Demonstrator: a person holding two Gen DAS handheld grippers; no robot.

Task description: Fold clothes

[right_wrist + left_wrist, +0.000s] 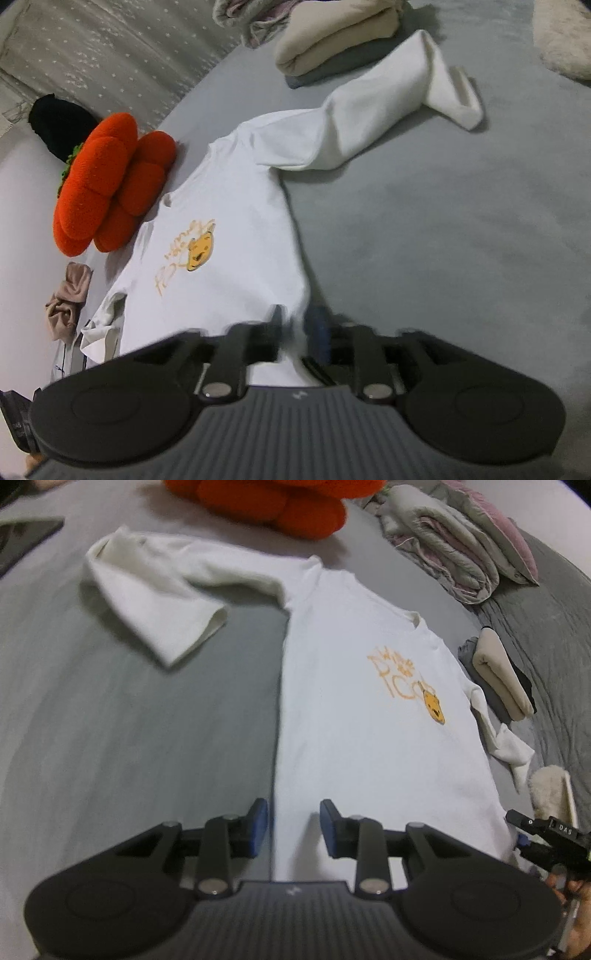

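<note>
A: Where is the white sweatshirt, and which way does it point?

B: It lies flat, print up, on a grey bedcover. Its long axis runs from the hem, nearest both cameras, away to the collar at the far end. An orange graphic sits on the chest. One sleeve is thrown out sideways and doubles back on itself. The other sleeve also stretches out to the side, cuff towards a stack of folded clothes.

A: And the claws?

B: The left gripper stands with its blue pads apart over the hem's corner; the garment's side edge runs between them, no pad pressing. The right gripper is blurred; hem cloth lies between its parted jaws, and no pressing shows.

A: How much free space is there?

B: Bare grey cover lies open beside the body on both sides. An orange plush cushion sits just by the collar. A bundled quilt and a fluffy cream item lie at the margins.
</note>
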